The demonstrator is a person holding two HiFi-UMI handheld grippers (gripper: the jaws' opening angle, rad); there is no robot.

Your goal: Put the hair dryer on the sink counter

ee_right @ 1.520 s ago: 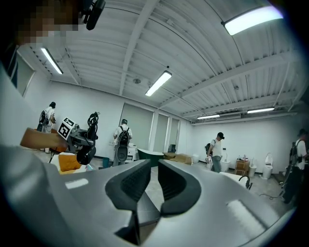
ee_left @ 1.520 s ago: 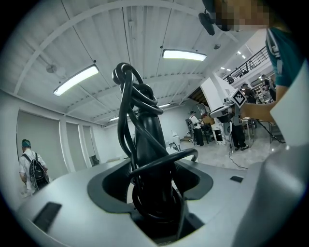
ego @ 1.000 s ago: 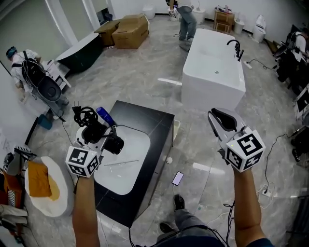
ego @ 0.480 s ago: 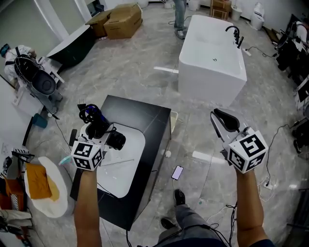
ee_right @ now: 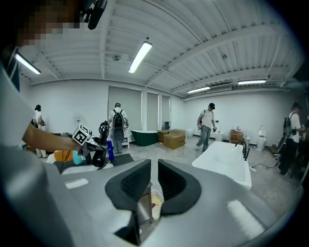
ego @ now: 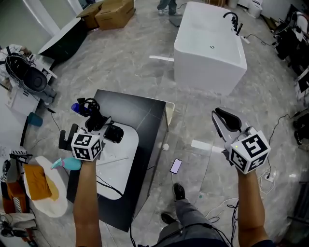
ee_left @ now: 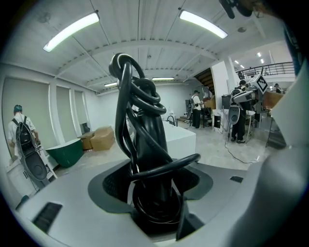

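Observation:
A black hair dryer [ego: 107,131] with its cord wound round the handle hangs over the far left corner of the white basin [ego: 120,166], which is set in the black sink counter [ego: 142,116]. My left gripper [ego: 96,129] is shut on it. In the left gripper view the handle and cord loops [ee_left: 147,144] fill the space between the jaws of the left gripper [ee_left: 154,183]. My right gripper [ego: 223,117] is held out over the floor to the counter's right, shut on nothing; its pads nearly meet in the right gripper view [ee_right: 154,179].
A blue bottle [ego: 77,108] and a black item [ego: 65,138] stand at the counter's left end, with a teal object [ego: 67,164] beside it. A phone [ego: 176,166] lies on the floor. A white bathtub [ego: 207,43] stands beyond, cardboard boxes [ego: 113,9] farther back.
The left gripper has carried the hair dryer slightly toward the counter's left end. The head view has tilted down. The right gripper has stayed in place.

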